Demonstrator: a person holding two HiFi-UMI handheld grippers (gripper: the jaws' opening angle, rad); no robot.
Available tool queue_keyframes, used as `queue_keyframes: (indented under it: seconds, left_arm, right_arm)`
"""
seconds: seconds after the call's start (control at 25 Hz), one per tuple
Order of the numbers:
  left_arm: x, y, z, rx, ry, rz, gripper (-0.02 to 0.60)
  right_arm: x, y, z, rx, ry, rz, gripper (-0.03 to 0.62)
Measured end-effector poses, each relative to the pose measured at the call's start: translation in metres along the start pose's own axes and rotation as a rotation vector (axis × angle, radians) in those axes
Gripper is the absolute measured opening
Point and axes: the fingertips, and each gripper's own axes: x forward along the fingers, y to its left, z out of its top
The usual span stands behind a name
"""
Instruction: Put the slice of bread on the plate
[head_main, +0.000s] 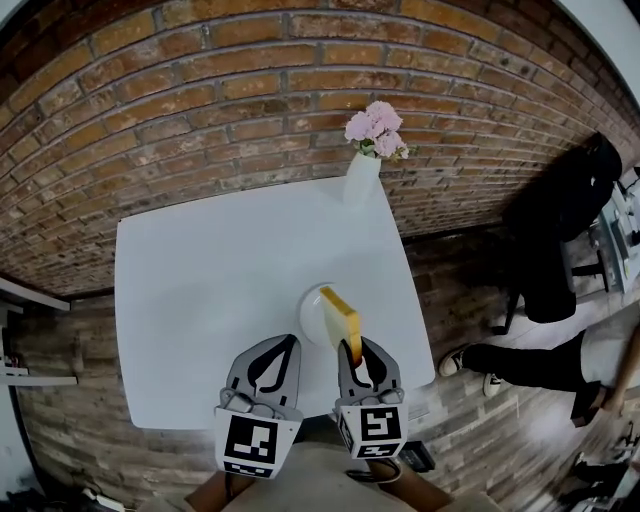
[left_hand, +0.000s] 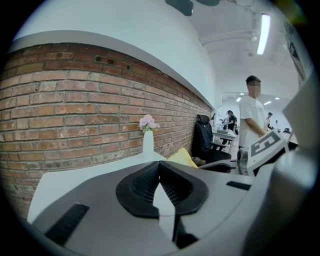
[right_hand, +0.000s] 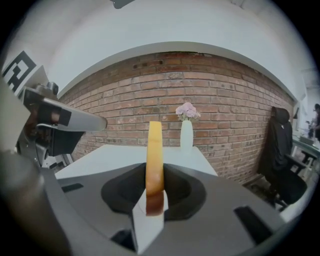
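A yellow slice of bread (head_main: 341, 318) stands on edge, upright, with my right gripper (head_main: 356, 348) shut on its lower end. In the right gripper view the slice (right_hand: 154, 155) rises straight up between the black pads of the right gripper (right_hand: 154, 176). It hangs over the near right part of a small white plate (head_main: 310, 300) on the white table (head_main: 200, 290); I cannot tell whether it touches the plate. My left gripper (head_main: 288, 346) sits just left of the plate, jaws together and empty. In the left gripper view the left gripper (left_hand: 160, 170) shows its pads meeting, with the bread (left_hand: 183, 157) beyond.
A white vase of pink flowers (head_main: 364, 170) stands at the table's far right edge against the brick wall. A black chair with a jacket (head_main: 565, 220) and a seated person's legs (head_main: 520, 362) are on the floor to the right. A standing person (left_hand: 252, 122) is farther off.
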Motion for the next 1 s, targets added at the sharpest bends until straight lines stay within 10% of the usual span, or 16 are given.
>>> queue_keyframes:
  seconds: [1.0]
  left_arm:
    - [0.019,0.014,-0.012,-0.022,0.055,0.062,0.011]
  right_arm:
    - [0.054,0.021,-0.037,-0.048,0.119,0.159,0.094]
